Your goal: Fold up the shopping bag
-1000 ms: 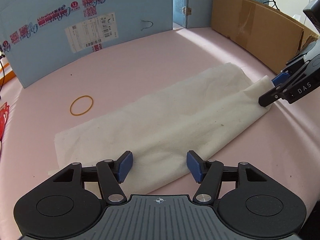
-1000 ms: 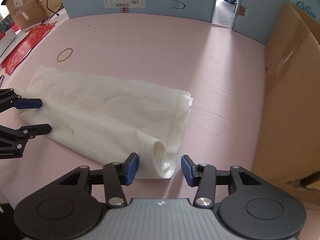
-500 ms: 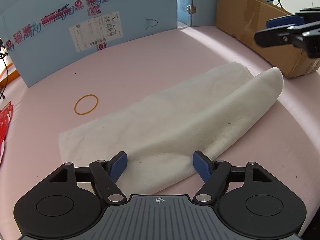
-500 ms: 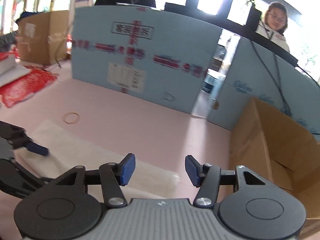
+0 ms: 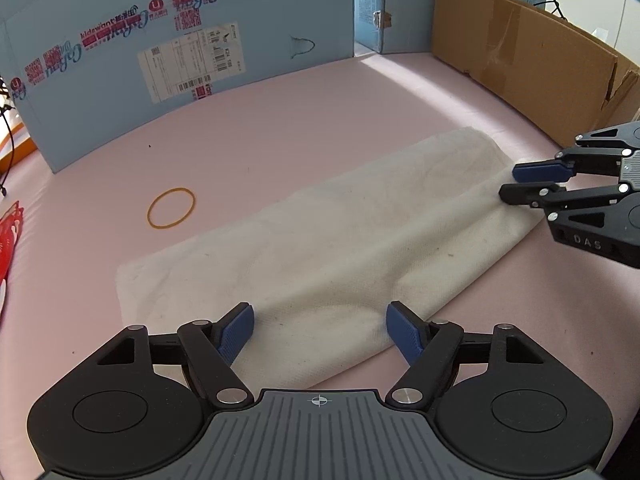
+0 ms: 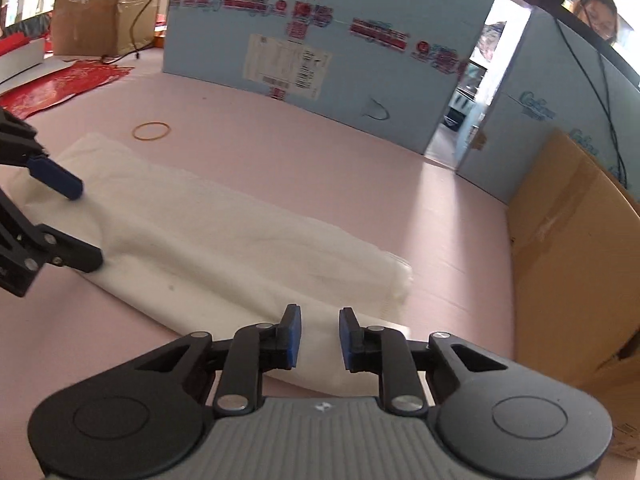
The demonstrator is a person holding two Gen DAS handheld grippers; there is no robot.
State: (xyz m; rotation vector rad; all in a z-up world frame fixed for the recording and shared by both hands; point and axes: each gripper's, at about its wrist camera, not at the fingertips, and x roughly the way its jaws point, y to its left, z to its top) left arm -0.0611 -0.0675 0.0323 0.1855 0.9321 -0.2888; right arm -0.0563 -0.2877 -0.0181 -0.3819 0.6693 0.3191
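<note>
At the bottom of the left wrist view, the left gripper [image 5: 320, 328] is held wide open over the near edge of the shopping bag [image 5: 320, 248]. The bag is seen mid-frame as a long strip on the pink table [image 5: 280, 120], judged folded lengthwise; crosswise folding remains. At the right edge, the right gripper [image 5: 516, 182] is narrowly parted, gripping nothing. Farther, a rubber band [image 5: 171, 207] lies apart.

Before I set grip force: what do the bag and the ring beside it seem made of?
The bag looks like soft, matte off-white fabric, possibly non-woven: it drapes, wrinkles and shows a fine texture. The ring looks like a thin tan rubber band, lying flat on the pink surface.
</note>
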